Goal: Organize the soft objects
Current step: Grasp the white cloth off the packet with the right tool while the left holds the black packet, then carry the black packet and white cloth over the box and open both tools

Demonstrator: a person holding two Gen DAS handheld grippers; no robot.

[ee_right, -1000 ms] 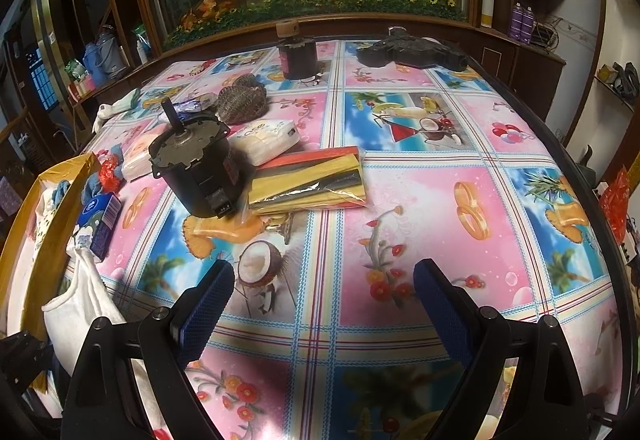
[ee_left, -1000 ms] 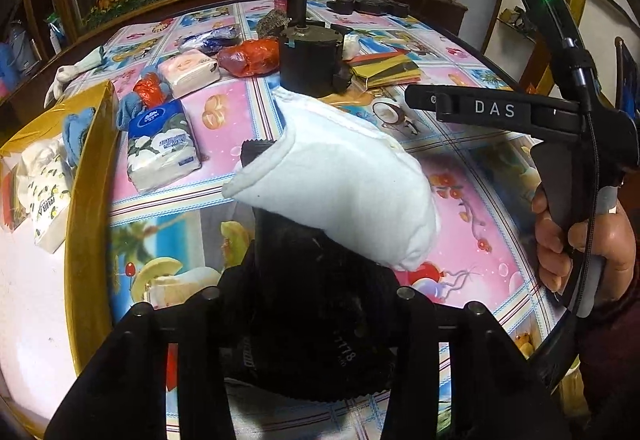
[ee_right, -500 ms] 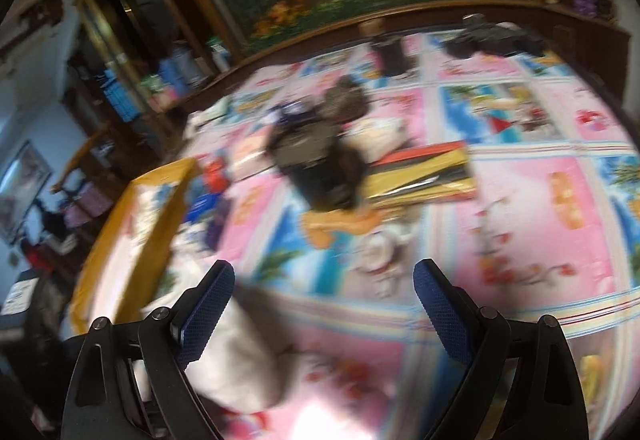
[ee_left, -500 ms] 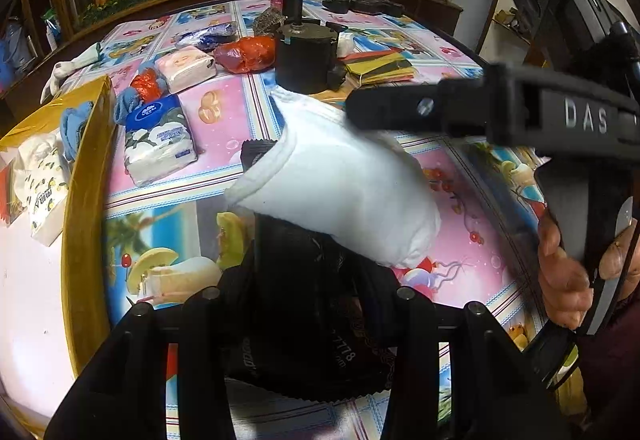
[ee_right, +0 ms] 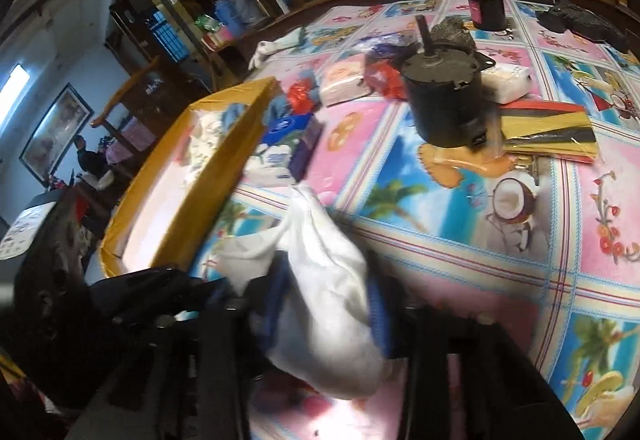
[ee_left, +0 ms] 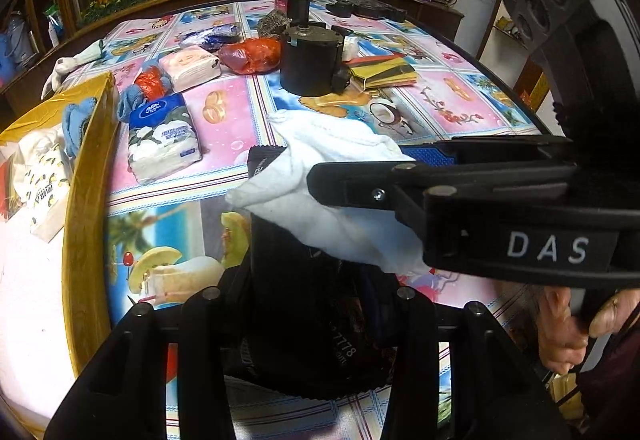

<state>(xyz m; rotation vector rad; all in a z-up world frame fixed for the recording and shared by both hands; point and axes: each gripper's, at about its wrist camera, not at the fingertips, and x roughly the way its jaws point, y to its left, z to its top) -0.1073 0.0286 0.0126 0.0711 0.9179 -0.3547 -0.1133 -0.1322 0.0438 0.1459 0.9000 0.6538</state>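
A white sock (ee_left: 320, 176) lies draped over a black packet (ee_left: 296, 280) that my left gripper (ee_left: 306, 304) is shut on, just above the patterned tablecloth. My right gripper (ee_left: 360, 170) reaches in from the right. Its jaws are closing, and one finger lies on each side of the sock. In the right wrist view its blue pads (ee_right: 276, 292) press into the white sock (ee_right: 328, 292) at my right gripper (ee_right: 326, 300). The packet's lower part is hidden behind the left fingers.
A yellow-rimmed box (ee_left: 86, 176) at the left holds tissue packs and a blue cloth. On the table lie a blue tissue pack (ee_left: 164, 136), a pink pack (ee_left: 190, 66), a red bag (ee_left: 250, 54), a black cylinder (ee_left: 312, 60) and coloured sheets (ee_left: 384, 74). A hand (ee_left: 560, 324) grips the right handle.
My right gripper swung left from facing the open table to the white sock, and its wide jaws have come together around it. The left gripper and its packet kept still.
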